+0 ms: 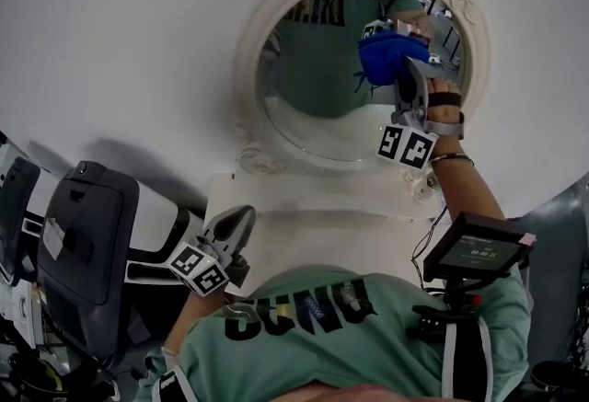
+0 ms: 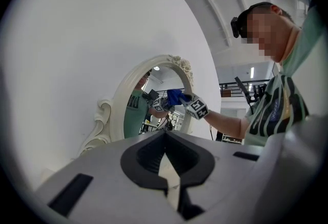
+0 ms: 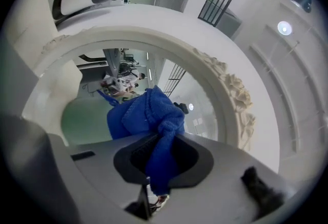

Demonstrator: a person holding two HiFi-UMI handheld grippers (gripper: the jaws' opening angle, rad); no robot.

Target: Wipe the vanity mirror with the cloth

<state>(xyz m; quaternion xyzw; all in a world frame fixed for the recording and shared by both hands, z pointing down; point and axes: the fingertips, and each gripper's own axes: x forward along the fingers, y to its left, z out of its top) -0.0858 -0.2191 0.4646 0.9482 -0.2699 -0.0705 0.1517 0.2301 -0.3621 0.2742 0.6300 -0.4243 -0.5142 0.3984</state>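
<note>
Head view: cloth [image 1: 386, 58] is being pressed on the mirror [image 1: 313, 110] glass, top right, by the right gripper [image 1: 408, 71]. Left gripper view: left gripper [image 2: 165, 141] jaws are being held together, empty, down low. Right gripper view: jaws are being clamped on the cloth. Risk: only a thin bit is being held, so hard rubbing may pull it out.

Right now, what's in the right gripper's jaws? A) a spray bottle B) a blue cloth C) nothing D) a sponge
B: the right gripper has its jaws closed on the blue cloth, raised in front of the mirror.
</note>
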